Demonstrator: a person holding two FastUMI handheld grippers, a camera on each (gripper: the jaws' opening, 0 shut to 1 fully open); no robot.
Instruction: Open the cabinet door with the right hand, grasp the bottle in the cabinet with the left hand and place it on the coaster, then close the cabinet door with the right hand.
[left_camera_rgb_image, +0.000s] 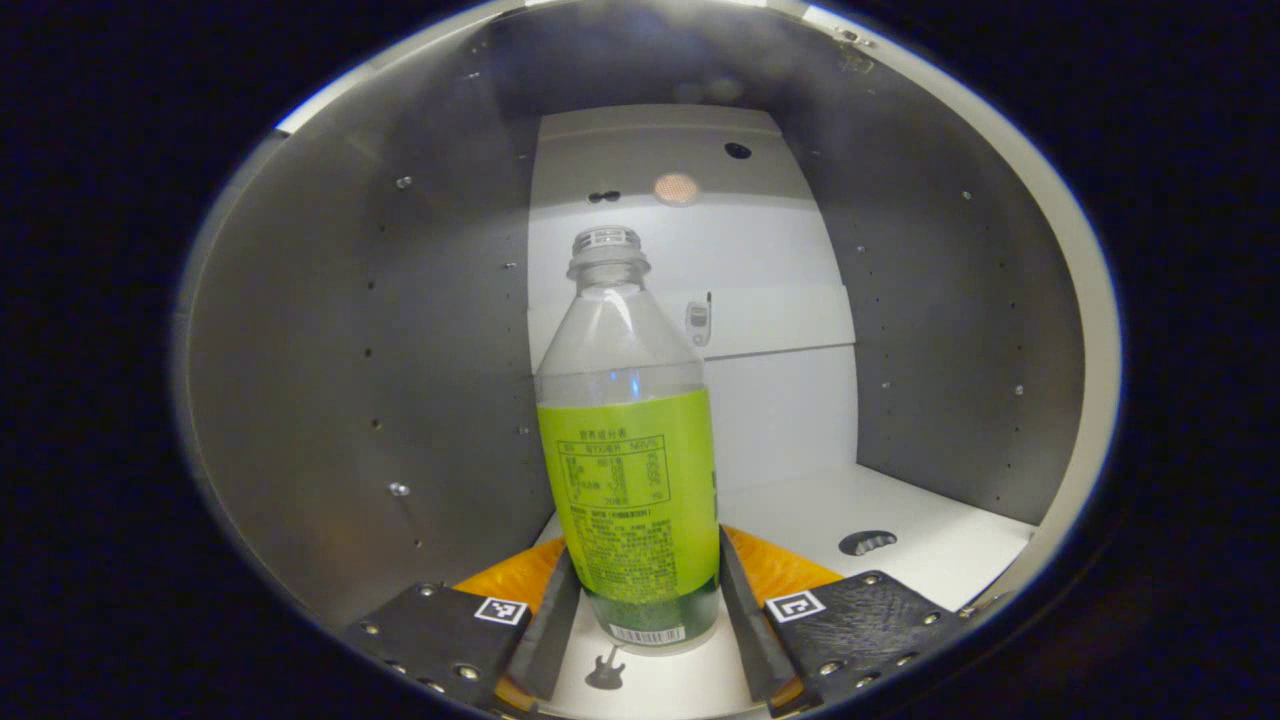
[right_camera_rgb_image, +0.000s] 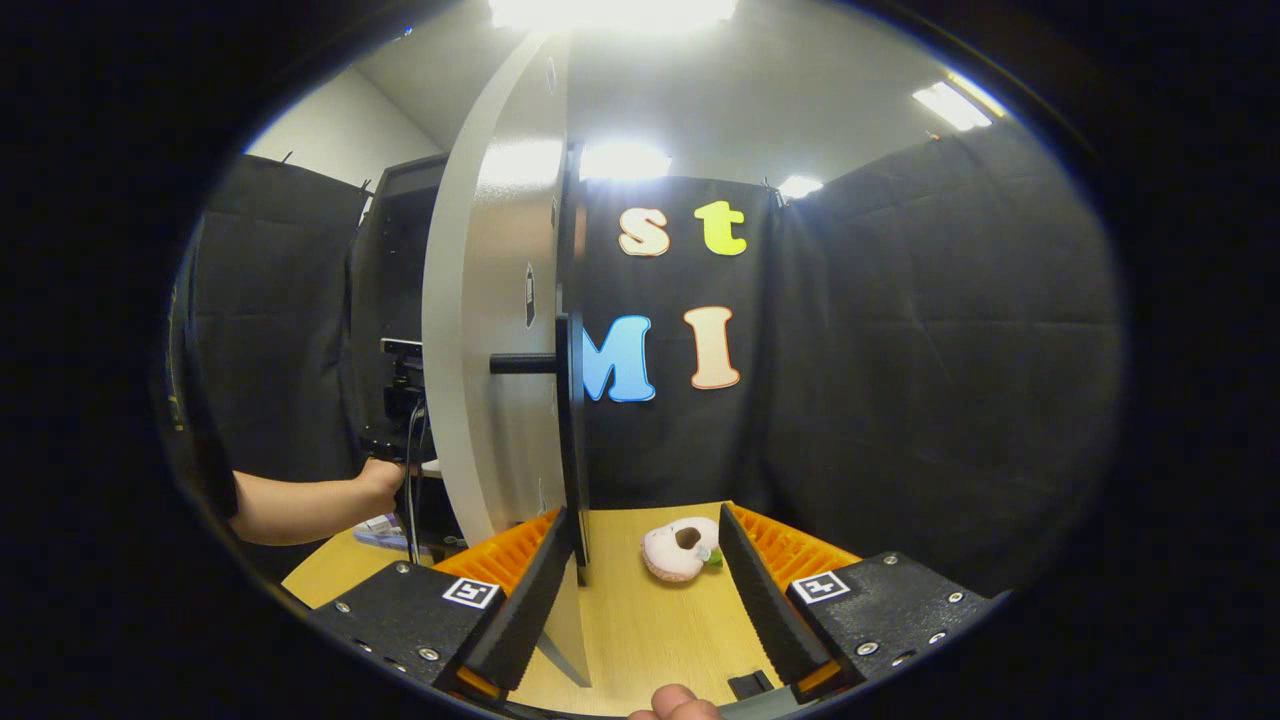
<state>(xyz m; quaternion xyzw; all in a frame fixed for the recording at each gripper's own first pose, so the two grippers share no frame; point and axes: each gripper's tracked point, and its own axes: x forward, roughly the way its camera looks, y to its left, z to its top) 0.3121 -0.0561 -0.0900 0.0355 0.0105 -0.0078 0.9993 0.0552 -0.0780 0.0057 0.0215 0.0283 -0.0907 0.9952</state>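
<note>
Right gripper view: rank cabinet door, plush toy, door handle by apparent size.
1. cabinet door, seen nearly edge-on, by far the largest.
2. plush toy on the table.
3. door handle, the short dark peg, looks a bit smaller than the toy; fisheye and differing nearness make those two unsure.

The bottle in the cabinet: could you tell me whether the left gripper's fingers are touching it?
Apart. In the left gripper view the left gripper straddles the bottle, with a thin gap showing on each side.
</note>
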